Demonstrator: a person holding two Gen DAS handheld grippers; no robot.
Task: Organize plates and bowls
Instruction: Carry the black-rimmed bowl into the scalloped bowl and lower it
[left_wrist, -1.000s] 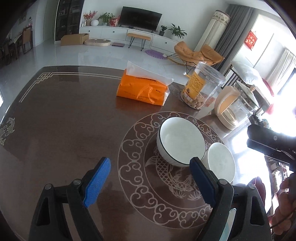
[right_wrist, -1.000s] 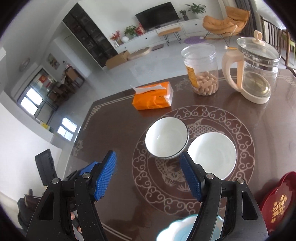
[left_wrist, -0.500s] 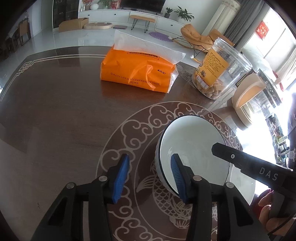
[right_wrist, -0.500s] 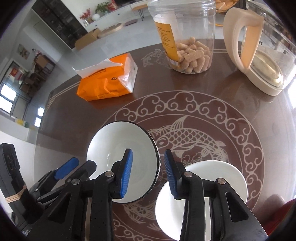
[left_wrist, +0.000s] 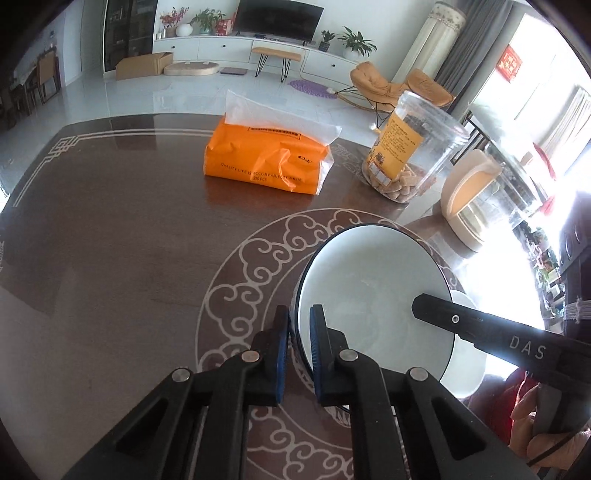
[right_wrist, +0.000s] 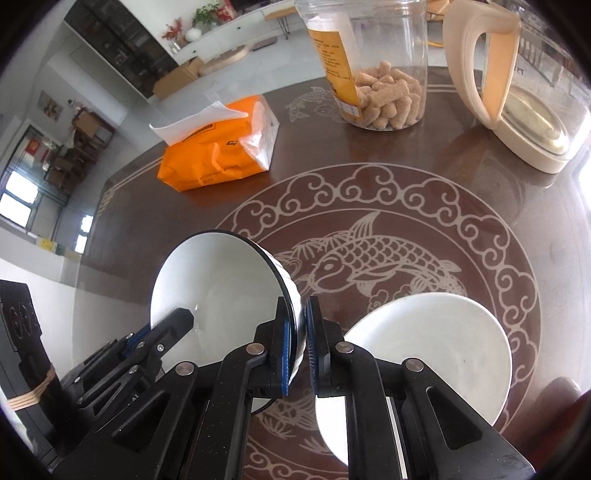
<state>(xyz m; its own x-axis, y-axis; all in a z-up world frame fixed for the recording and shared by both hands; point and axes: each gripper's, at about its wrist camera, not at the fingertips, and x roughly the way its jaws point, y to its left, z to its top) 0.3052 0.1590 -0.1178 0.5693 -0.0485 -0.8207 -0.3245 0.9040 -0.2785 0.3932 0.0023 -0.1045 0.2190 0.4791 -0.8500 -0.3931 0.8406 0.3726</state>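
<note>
A white bowl with a dark rim (left_wrist: 369, 295) stands on the dark table's fish medallion. My left gripper (left_wrist: 297, 332) is shut on its near left rim. My right gripper (right_wrist: 297, 332) is shut on the opposite rim of the same bowl (right_wrist: 210, 291), one pad inside and one outside. The right gripper's finger reaches over the bowl in the left wrist view. A white plate (right_wrist: 436, 339) lies flat just right of the bowl, and its edge shows in the left wrist view (left_wrist: 469, 369) behind the bowl.
An orange tissue pack (left_wrist: 266, 162), a clear jar of snacks (left_wrist: 406, 151) and a cream glass kettle (right_wrist: 517, 85) stand at the table's far side. A red tray edge (right_wrist: 576, 424) shows at the lower right. The table (left_wrist: 110, 240) extends left.
Both grippers moved in from open above the table and closed on opposite sides of the bowl's rim. The bowl now looks slightly tilted.
</note>
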